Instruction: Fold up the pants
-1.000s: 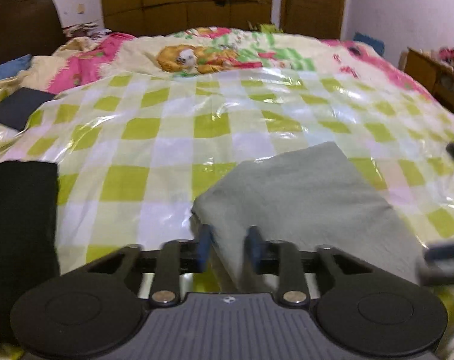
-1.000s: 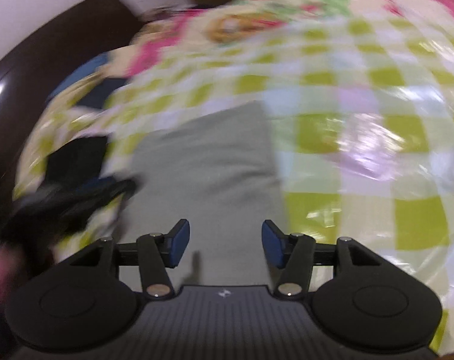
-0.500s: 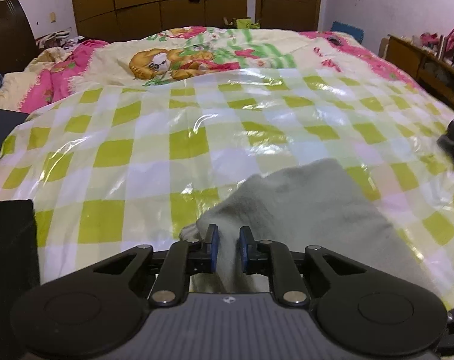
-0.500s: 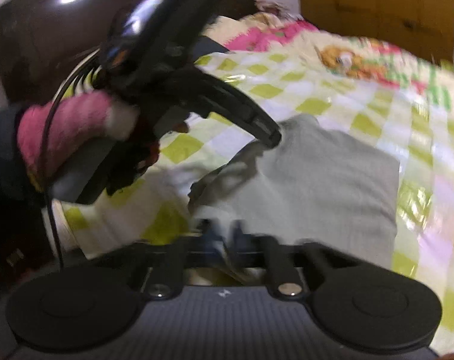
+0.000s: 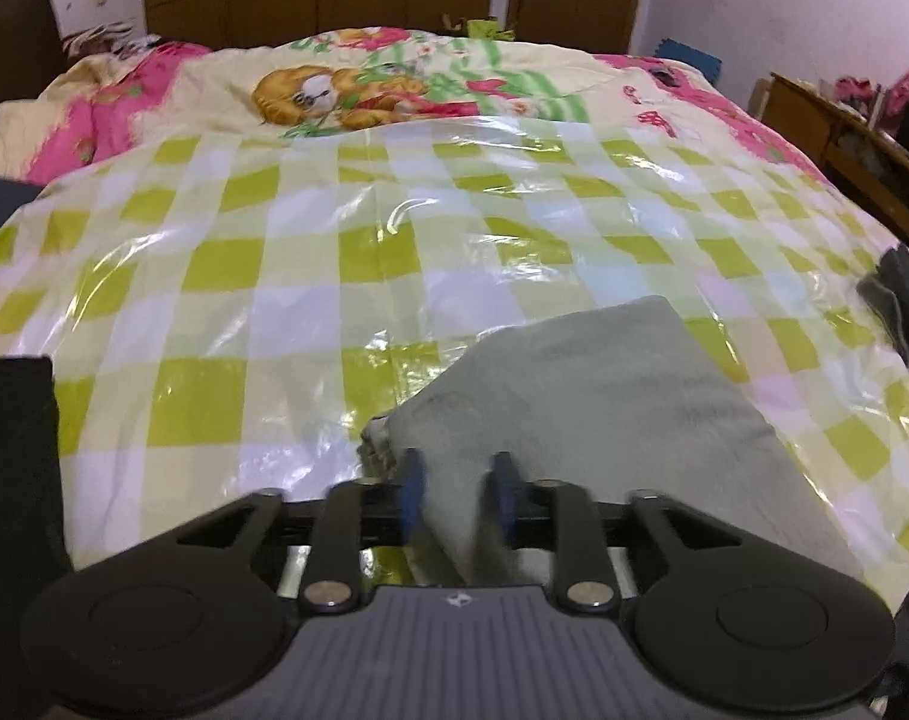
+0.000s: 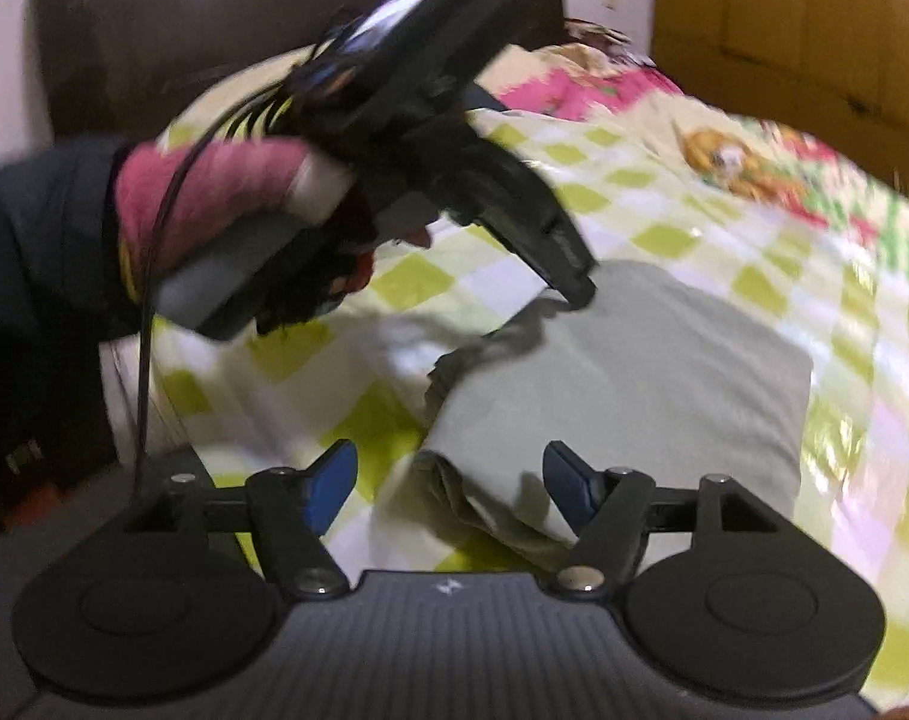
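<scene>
The grey pants (image 5: 598,396) lie folded into a thick rectangle on the green-and-white checked plastic sheet (image 5: 334,276) on the bed. My left gripper (image 5: 454,492) is open, its blue pads either side of the fold's near left corner. In the right wrist view the pants (image 6: 634,372) lie ahead and the left gripper (image 6: 577,291) touches their far left corner. My right gripper (image 6: 448,483) is open wide at the near corner of the fold, holding nothing.
A black garment (image 5: 10,468) lies at the left edge of the sheet and a dark one (image 5: 901,306) at the right edge. A cartoon-print quilt (image 5: 358,90) covers the far bed. A wooden side table (image 5: 844,138) stands at the right, a dark headboard (image 6: 154,48) at the left.
My left gripper, shut on the corner half a second ago, has opened. My right gripper, nearly shut then, has opened wide. The pants now lie flat on the sheet.
</scene>
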### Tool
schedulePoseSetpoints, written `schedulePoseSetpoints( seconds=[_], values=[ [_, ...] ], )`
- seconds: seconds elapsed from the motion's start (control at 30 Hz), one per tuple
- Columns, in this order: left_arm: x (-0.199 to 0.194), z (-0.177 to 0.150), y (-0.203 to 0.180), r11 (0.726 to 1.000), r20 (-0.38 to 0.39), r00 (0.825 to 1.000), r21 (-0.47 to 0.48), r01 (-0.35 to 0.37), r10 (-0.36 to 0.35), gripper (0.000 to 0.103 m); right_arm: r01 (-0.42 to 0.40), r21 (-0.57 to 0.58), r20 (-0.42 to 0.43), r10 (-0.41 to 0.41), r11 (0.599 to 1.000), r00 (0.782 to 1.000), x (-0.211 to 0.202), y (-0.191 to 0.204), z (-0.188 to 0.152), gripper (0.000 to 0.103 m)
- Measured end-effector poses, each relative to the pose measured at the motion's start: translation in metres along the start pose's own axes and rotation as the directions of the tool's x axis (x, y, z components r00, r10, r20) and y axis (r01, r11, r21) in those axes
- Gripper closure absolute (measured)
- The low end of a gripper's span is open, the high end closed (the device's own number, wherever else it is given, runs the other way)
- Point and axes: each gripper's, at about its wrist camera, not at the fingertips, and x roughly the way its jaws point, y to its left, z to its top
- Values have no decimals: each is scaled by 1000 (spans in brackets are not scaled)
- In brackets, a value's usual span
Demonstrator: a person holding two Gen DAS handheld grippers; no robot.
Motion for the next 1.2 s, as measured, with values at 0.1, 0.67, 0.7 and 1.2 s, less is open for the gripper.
schedulePoseSetpoints(
  seconds=[0.1,0.67,0.7,1.2],
  values=[
    [8,2,0,1000,-11,1000,0,-27,27,52,78,-34,-13,-78,996,997,20,3,2,39],
    [3,64,-13,997,79,996,57,48,-52,80,-97,443,186,14,891,982,-50,-81,49,94],
    [3,66,-12,997,82,996,62,40,-45,80,-103,435,186,22,894,982,-41,-77,53,94],
    [-17,7,10,990,91,988,54,-128,122,79,-140,443,94,109,885,990,16,-67,20,70]
  ],
)
